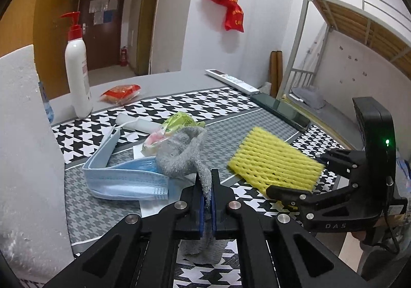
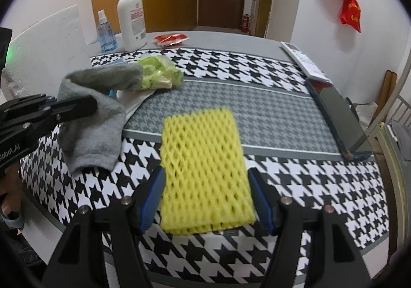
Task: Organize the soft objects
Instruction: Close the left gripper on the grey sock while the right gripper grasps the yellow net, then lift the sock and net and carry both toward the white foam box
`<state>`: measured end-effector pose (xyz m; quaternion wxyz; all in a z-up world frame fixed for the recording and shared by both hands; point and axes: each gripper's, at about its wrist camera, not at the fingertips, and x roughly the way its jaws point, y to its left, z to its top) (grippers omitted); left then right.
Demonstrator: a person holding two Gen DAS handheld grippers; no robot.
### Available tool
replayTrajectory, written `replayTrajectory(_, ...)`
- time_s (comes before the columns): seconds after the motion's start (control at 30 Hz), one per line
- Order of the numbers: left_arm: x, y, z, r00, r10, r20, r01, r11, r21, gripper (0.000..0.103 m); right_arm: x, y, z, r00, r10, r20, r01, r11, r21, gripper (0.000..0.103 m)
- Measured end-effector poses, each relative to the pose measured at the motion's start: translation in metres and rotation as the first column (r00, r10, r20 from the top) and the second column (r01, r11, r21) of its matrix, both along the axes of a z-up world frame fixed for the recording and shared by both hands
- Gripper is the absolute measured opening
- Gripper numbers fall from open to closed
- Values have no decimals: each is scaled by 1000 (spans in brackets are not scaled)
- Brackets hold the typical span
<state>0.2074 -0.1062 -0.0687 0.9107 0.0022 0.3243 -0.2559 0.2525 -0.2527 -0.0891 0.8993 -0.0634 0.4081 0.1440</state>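
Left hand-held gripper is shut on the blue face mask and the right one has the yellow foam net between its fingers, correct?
Not quite. The left hand-held gripper is shut on the grey sock, not the face mask, which lies on the mat beside it; the left wrist view shows this. The yellow foam net is indeed between the right hand-held gripper's fingers.

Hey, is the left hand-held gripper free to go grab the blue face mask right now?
Probably not yet. The left hand-held gripper is shut on the grey sock, so it would have to let that go first. The blue face mask lies close ahead, partly under the sock.
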Motion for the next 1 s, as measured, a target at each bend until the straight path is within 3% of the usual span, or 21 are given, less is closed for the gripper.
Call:
replayTrajectory(0.07,-1,1,1,1000,1,6,-1,1000,-3,4,-1,1,0,1000,0,5,0,1000,3,65)
replayTrajectory(0.2,-2,2,3,1000,6,14,-5,1000,-7,4,-3,-1,4,1000,-4,10,3,999,34,30)
replayTrajectory(0.3,-3,3,4,1000,3,19,-3,1000,-12,4,-2,-7,6,999,-32,10,31,997,77,15)
replayTrajectory(0.57,-3,5,9,1000,-3,29,4,999,-37,4,-6,-11,13,996,-84,35,78,986,147,12)
replayTrajectory(1.0,-27,18,53,988,-7,152,16,998,-64,4,-23,-10,42,980,-134,145,104,975,197,13)
